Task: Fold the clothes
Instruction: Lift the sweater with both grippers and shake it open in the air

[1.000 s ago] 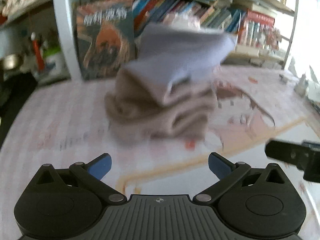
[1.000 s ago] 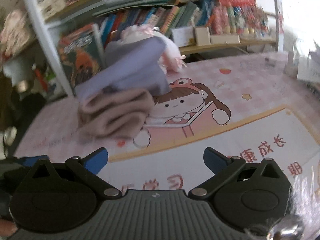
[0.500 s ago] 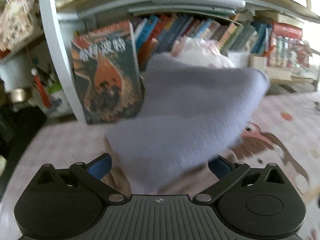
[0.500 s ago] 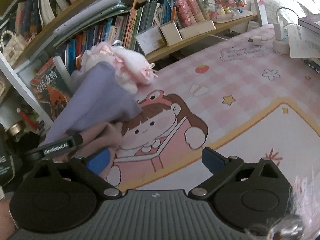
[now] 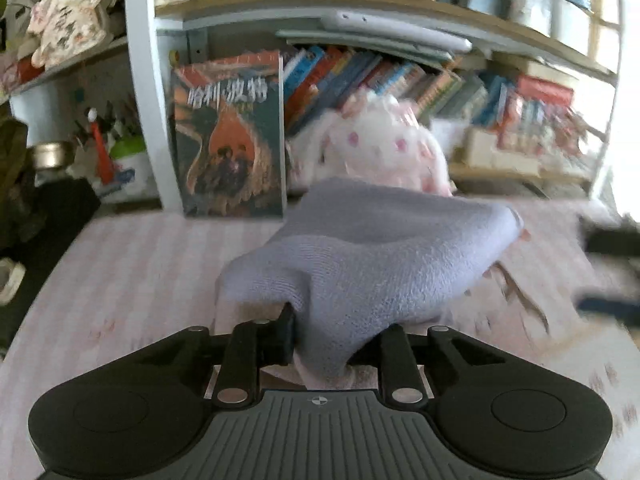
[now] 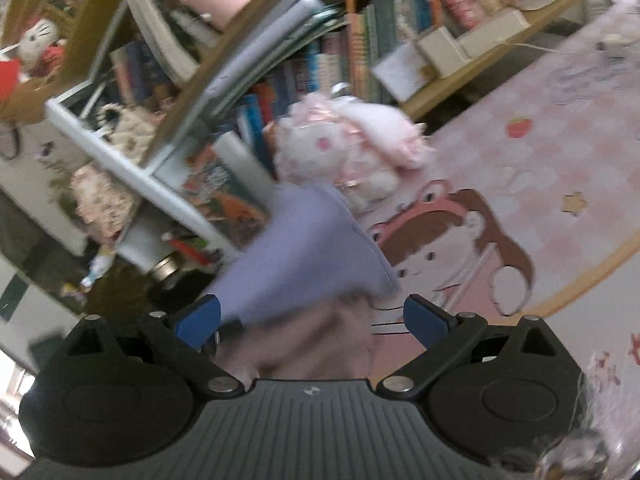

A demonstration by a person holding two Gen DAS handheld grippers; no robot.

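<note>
My left gripper (image 5: 320,340) is clamped on the lavender knit garment (image 5: 372,256), pinching a bunched edge right at the fingertips; the rest drapes forward and to the right, sagging from that one grip. Judging by that, I'm holding a corner so the cloth can be carried or laid over for a fold.

My right gripper (image 6: 312,320) has its blue pads (image 6: 424,318) spread wide apart, nothing pinched. Between and just ahead of them sits the folded beige-pink garment (image 6: 304,344), the lavender piece rising above it. Looks like the right is poised to steady or take the stack; that's a guess.

Both pieces sit on the pink cartoon desk mat (image 6: 560,168). Farther ahead: pink plush toy (image 5: 384,148), then a front-facing book (image 5: 230,140) against the bookshelf (image 5: 400,12). Views are motion-blurred.
</note>
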